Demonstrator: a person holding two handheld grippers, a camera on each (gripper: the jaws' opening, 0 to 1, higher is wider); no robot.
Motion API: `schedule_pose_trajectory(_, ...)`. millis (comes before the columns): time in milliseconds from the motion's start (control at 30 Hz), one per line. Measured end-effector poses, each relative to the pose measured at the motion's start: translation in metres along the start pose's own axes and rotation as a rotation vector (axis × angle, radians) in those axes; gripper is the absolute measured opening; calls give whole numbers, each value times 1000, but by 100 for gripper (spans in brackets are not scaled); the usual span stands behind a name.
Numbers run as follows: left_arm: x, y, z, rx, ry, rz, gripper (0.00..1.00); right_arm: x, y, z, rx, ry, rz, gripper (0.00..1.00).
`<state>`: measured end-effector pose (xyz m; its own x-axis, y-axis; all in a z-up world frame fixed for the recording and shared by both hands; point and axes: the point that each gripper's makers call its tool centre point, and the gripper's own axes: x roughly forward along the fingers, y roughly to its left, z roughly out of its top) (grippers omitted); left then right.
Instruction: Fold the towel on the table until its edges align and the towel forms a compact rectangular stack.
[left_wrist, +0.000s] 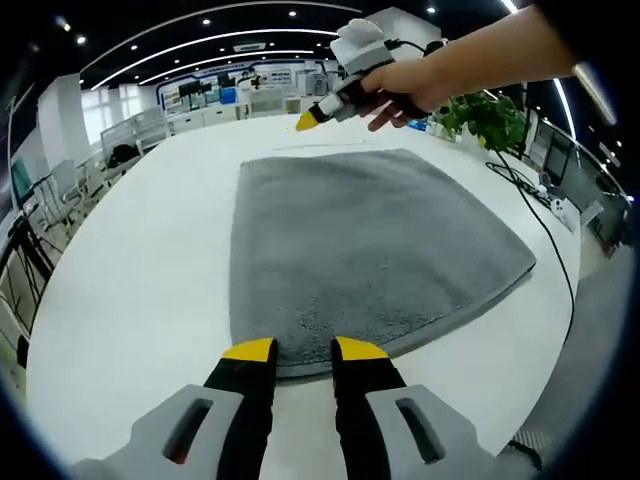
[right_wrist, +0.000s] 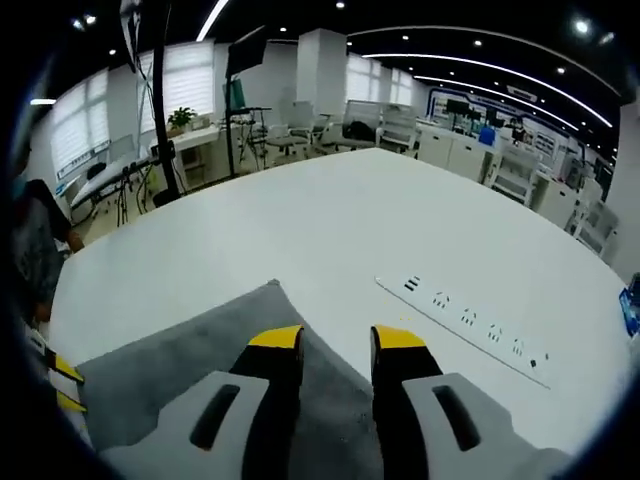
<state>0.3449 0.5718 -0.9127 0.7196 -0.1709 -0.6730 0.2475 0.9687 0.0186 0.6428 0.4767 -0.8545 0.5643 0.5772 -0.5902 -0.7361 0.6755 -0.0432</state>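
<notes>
The left gripper (left_wrist: 304, 350) stands with its yellow-tipped jaws parted, nothing between them, the tips right at the near edge of the grey towel (left_wrist: 370, 250). In the left gripper view the towel runs away from those jaws toward the far side of the white table (left_wrist: 140, 260), lying flat in one layer, its near edge curved and its far edge straight. I would judge the folding not yet begun.

The right gripper (right_wrist: 338, 338) is also released, jaws apart and empty, hovering over a corner of the towel (right_wrist: 190, 350) that points out onto bare tabletop. In the left gripper view that same tool (left_wrist: 345, 98), held in a person's hand (left_wrist: 405, 88), sits above the towel's far edge. So the two tongs face each other across the cloth, one at each opposite edge, with the towel's longer run lying between them.

That is the relation the next move hangs on: the left jaws are nearest the near edge and need only close on it, while the right must drop to reach its corner.

Further out, a white power strip (right_wrist: 465, 318) lies on the table right of the right gripper, well apart from the towel. A potted plant (left_wrist: 485, 115) and a black cable (left_wrist: 540, 215) sit at the far right.
</notes>
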Motion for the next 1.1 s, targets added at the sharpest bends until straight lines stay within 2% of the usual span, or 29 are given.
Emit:
schedule_pose_trajectory(33, -3, -3, 0, 0, 3, -1, 23, -5, -2, -9, 20, 21, 1, 27)
schedule_pose_trajectory(167, 2, 0, -1, -16, 10, -2, 23, -12, 0, -26, 46, 36, 23, 35)
schedule_pose_trajectory(200, 3, 0, -2, -42, -3, -6, 23, -10, 0, -28, 43, 41, 32, 37)
schedule_pose_trajectory(300, 0, 1, -2, -45, 3, 2, 23, -6, 11, -41, 25, 79, 82, 40)
schedule_pose_trajectory(367, 0, -2, -2, -27, 16, 4, 23, -4, 13, -52, -3, 124, 68, 41)
schedule_pose_trajectory(467, -2, -5, -4, -32, 28, -1, 23, 1, 8, -61, 36, 139, 24, 48)
schedule_pose_trajectory(500, -2, -6, -5, -33, 31, -1, 22, -1, 4, -66, 25, 167, -3, 46)
schedule_pose_trajectory(567, -1, -8, -6, -24, 34, -1, 22, -2, 3, -68, 2, 171, -8, 41)
schedule_pose_trajectory(700, -3, -10, -7, -37, 36, -4, 22, -7, 2, -72, 61, 169, -20, 44)
schedule_pose_trajectory(833, -6, -15, -9, -28, 35, -8, 22, -15, -3, -72, 45, 185, -60, 42)
schedule_pose_trajectory(933, -6, -14, -9, -30, 35, -13, 22, -24, -3, -64, 49, 150, -38, 39)
schedule_pose_trajectory(1100, -8, -15, -6, -29, 37, -21, 22, -46, -21, -67, 46, 139, -55, 39)
